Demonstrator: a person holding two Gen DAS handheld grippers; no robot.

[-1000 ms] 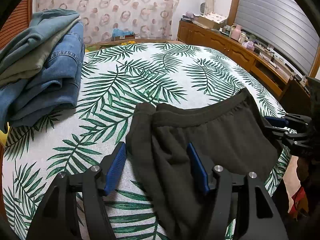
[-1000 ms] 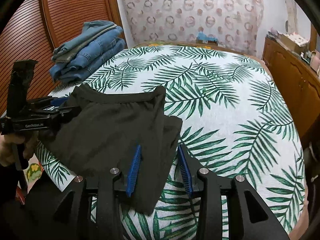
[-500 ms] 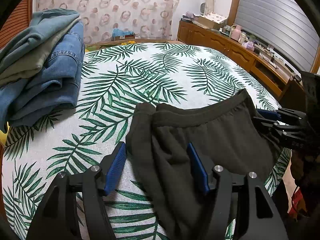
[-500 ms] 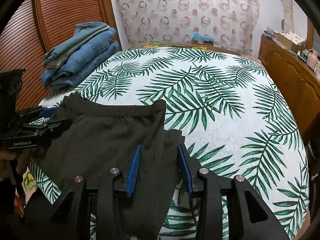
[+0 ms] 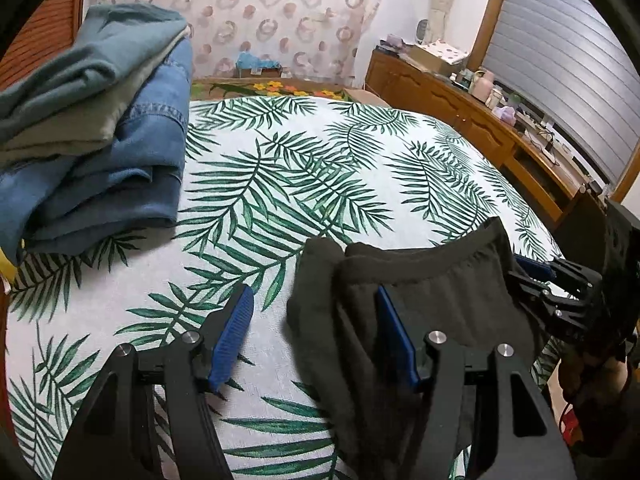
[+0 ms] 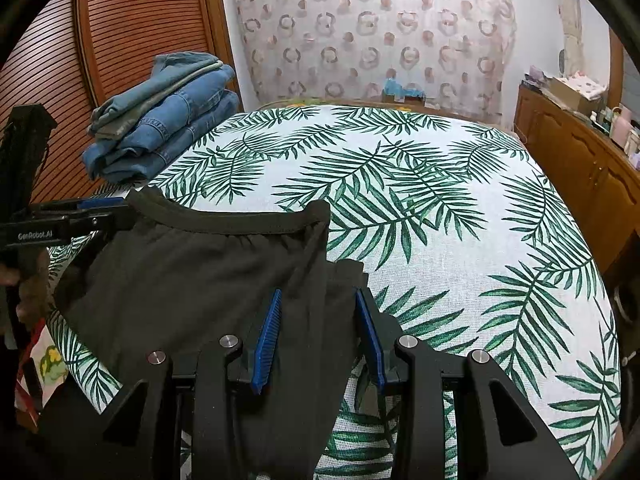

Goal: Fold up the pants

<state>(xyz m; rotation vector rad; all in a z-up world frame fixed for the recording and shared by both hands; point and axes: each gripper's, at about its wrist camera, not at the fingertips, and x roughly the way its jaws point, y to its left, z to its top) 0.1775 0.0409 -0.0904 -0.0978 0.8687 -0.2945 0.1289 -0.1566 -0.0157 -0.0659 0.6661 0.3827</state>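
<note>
A stack of folded jeans (image 5: pixel 100 152) is sitting at the far left of the bed (image 5: pixel 320 168), well apart from the dark pants (image 5: pixel 424 304) lying near its front edge. The left gripper (image 5: pixel 316 332) is hovering with fingers spread over the pants' left fold, pinching nothing. The right gripper (image 6: pixel 320 332) is holding its fingers partly spread around the right fold, not pressing it.

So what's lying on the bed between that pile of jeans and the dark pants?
Nothing: only bare leaf-print bedspread separates the folded jeans pile from the dark pants. Both wrist views show it, the left one closest.
</note>
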